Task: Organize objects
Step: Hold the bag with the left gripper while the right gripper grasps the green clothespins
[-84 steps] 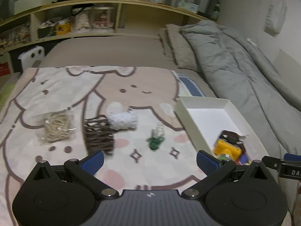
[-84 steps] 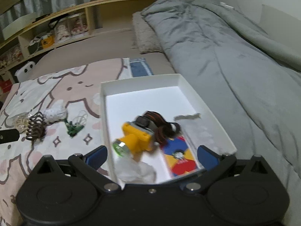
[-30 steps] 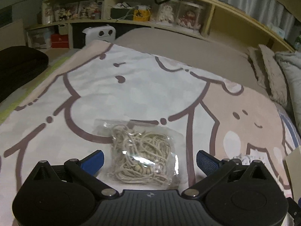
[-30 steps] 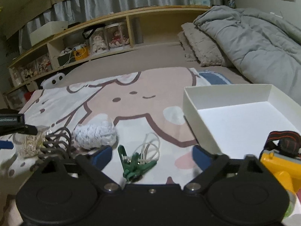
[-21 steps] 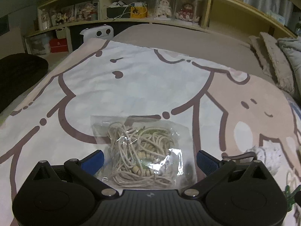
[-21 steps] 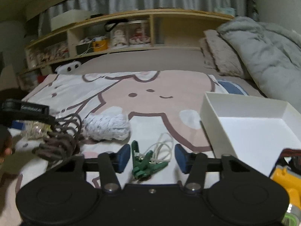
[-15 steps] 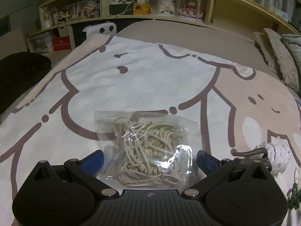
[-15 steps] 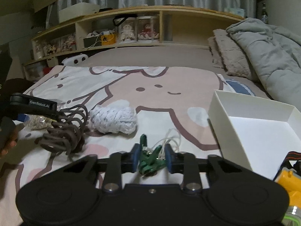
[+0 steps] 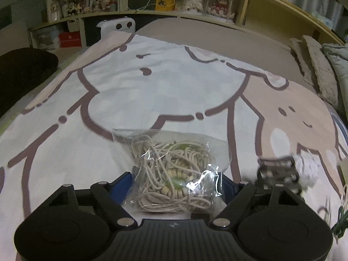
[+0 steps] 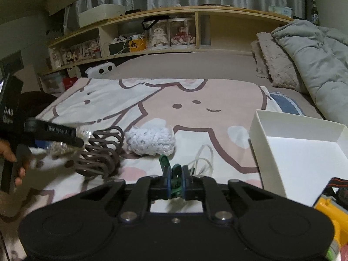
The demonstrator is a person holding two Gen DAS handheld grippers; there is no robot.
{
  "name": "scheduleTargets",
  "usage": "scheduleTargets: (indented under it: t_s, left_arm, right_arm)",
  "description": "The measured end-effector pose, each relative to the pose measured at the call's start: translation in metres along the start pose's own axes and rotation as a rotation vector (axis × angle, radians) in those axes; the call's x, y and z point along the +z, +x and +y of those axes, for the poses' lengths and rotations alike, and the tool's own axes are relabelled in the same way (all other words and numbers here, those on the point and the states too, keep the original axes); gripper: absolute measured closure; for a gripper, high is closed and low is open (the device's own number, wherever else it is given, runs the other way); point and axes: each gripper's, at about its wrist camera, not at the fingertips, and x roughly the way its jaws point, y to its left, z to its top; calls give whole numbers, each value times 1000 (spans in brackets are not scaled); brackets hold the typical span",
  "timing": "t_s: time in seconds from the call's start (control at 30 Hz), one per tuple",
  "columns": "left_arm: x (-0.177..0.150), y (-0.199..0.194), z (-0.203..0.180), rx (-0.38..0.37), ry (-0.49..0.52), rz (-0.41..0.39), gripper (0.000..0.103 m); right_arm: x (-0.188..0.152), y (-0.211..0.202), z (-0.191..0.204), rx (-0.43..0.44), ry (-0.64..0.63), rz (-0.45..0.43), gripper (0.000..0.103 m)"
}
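**A:** Your right tool (image 10: 175, 182) is clenched on the green clip (image 10: 171, 171), which sits on the cartoon blanket (image 10: 195, 100) just left of the white box (image 10: 304, 152). The clip's white cord (image 10: 203, 158) trails loose toward the box. Raise it gently so the cord follows without snagging, then carry it over the box's near wall before letting go.

**B:** And your left tool (image 9: 176, 182) is closing around the clear bag of string (image 9: 174, 169). The bag sits between the blue pads, further left of the box than everything else. I judge that the pads are just meeting the plastic, so I would not call it a firm hold yet.

**A:** Agreed. That bag is crinkly, slippery film over a soft tangle of beige cord and small beads. Squeeze through the bulk, not the flat empty edge, or it may slide out.

**B:** The clip is hard plastic, thin and rigid, so your narrow pinch suits it.

**A:** Mind the brown coiled rack (image 10: 102, 152), a springy wire shape, and the white knitted bundle (image 10: 151, 141), soft and lumpy. Both lie between the bag and the box, so lift the bag over them.

**B:** The box is stiff card with upright walls; a yellow toy (image 10: 330, 213) already rests in its near corner.
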Motion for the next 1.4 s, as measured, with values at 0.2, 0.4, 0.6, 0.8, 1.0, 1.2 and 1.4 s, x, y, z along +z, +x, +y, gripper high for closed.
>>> scheduleTargets:
  t_s: [0.2, 0.4, 0.6, 0.8, 1.0, 1.2, 1.4]
  left_arm:
    - [-14, -28, 6, -16, -22, 60, 22]
    - [-27, -64, -5, -32, 46, 79, 22]
    - [-49, -100, -21, -93, 138, 124, 22]
    - [-76, -120, -41, -141, 258, 172, 22]
    - [-98, -105, -52, -164, 261, 252, 22]
    - [-104, -94, -57, -156, 280, 267, 22]
    - [-106, -91, -60, -142, 296, 275, 22]
  right_arm:
    - [1, -27, -10, 32, 65, 29, 93]
    - [4, -53, -12, 63, 47, 62, 93]
    - [-1, -76, -12, 93, 1, 117, 93]
    - [-24, -86, -16, 118, -22, 251, 93]
    - [-46, -65, -16, 185, 6, 370, 91]
    - [-46, -58, -16, 174, 53, 353, 56]
    - [-54, -59, -15, 97, 10, 420, 54]
